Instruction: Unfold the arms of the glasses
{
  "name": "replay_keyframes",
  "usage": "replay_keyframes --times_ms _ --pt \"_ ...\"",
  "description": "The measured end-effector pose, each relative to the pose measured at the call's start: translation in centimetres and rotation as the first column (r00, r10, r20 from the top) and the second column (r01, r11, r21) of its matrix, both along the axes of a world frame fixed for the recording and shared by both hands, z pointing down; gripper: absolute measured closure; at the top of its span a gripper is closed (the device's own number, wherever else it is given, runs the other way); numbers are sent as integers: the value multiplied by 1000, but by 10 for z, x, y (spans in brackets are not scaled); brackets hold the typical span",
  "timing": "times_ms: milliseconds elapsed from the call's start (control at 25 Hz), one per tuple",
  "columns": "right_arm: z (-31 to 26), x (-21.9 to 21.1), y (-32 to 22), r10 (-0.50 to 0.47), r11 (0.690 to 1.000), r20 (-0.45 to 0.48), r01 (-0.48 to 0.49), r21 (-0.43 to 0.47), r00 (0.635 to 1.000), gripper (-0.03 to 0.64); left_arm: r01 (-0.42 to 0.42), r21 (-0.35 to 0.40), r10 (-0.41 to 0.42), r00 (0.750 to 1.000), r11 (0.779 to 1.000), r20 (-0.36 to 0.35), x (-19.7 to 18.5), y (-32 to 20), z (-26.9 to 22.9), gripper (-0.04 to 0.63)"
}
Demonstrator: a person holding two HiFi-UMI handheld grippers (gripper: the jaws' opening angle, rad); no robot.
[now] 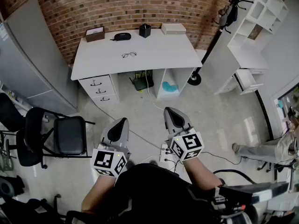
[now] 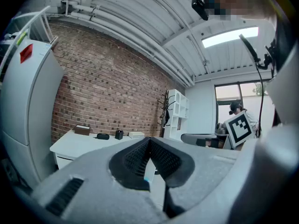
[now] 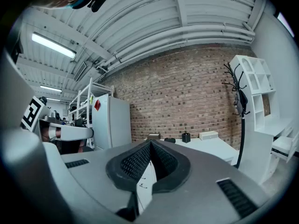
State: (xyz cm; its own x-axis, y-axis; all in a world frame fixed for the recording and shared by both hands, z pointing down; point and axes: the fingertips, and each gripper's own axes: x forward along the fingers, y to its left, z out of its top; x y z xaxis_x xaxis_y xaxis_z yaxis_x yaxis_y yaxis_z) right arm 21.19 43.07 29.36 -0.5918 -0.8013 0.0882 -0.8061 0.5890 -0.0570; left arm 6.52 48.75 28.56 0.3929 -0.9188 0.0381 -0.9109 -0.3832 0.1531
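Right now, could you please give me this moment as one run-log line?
task: not begun | left claw: shut, empty | right claw: shut, empty | glasses: on white desk, far from both claws

You're in a black top (image 1: 154, 190). Your left gripper (image 1: 124, 121) and right gripper (image 1: 169, 110) are smooth grey shells tapering forward. There's the left cube (image 1: 109, 161) and the right cube (image 1: 186, 146), both white with black square markers. Black ribbed pads (image 3: 135, 162) line the jaws.

This is looking like an office: a white desk with drawers (image 1: 154, 55) is standing against a red brick wall (image 1: 117, 6), and a black padded chair (image 1: 70, 134) is waiting nearby.
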Motion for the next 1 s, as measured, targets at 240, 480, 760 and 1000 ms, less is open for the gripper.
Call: replay_keyframes --times_ms 240,480,760,1000 --pt "0 0 3 5 1000 2 -5 -4 1000 611 16 -1 -16 1000 1000 -3 -5 4 0 586" --pt "-6 -1 4 4 1000 7 -5 12 1000 611 32 5 -32 999 999 -7 -10 7 -3 587" --pt "-9 -16 14 7 999 -24 -6 47 1000 611 57 2 -57 998 998 -19 -32 9 0 586" --pt "-3 -26 18 38 999 -35 -38 14 999 610 43 6 -43 999 999 -28 -52 10 3 586"
